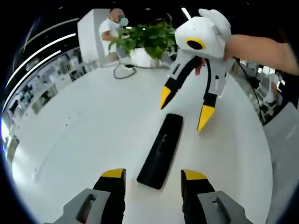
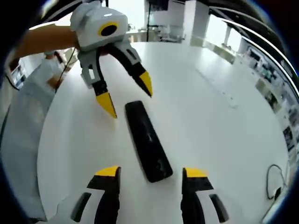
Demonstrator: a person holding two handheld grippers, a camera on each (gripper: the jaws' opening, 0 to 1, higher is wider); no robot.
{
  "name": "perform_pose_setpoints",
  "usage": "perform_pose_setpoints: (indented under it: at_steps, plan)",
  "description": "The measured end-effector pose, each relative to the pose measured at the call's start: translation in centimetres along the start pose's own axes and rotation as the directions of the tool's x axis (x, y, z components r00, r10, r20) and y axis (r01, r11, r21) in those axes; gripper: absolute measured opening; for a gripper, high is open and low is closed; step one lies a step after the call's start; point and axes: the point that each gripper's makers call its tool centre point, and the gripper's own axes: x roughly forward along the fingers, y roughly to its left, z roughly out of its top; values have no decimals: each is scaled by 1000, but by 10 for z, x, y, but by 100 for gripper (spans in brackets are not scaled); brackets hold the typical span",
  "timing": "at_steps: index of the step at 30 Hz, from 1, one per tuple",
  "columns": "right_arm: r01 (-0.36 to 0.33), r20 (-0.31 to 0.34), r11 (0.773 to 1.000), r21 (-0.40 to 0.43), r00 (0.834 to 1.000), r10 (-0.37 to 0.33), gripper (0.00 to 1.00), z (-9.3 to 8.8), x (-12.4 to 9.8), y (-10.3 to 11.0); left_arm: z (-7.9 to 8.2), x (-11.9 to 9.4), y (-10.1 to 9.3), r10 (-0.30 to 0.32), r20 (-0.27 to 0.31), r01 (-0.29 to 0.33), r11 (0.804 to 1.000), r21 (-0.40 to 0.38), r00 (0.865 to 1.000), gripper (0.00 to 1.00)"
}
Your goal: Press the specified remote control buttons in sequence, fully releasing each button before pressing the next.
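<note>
Black remote control lying flat on the white table, stretched lengthwise between the two tongs. Left gripper spread wide and empty, straddling the near end without touching. Right gripper likewise agape and holding nothing, tips poised just beyond the far end, one to either side. No button under pressure; by appearances, the pressing sequence not yet begun or between presses, with the work ahead.

The long, thin black plastic remote control lies flat on the white table, buttons facing up. Nothing is touching it.
</note>
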Motion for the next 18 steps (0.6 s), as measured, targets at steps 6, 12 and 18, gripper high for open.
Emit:
perform_pose_setpoints:
  at_steps: [6,12,18]
  plan:
    - [16,44,999,50,999,-18,49,2,-7,3,9,-9,-5,30,80,-26,999,-43,996,48]
    - [35,107,994,102,993,-46,50,11,-21,11,7,-19,-14,33,107,-25,997,-77,994,51]
    - [77,156,987,138,983,-99,51,19,-36,15,16,-35,-26,46,157,-27,993,-118,987,52]
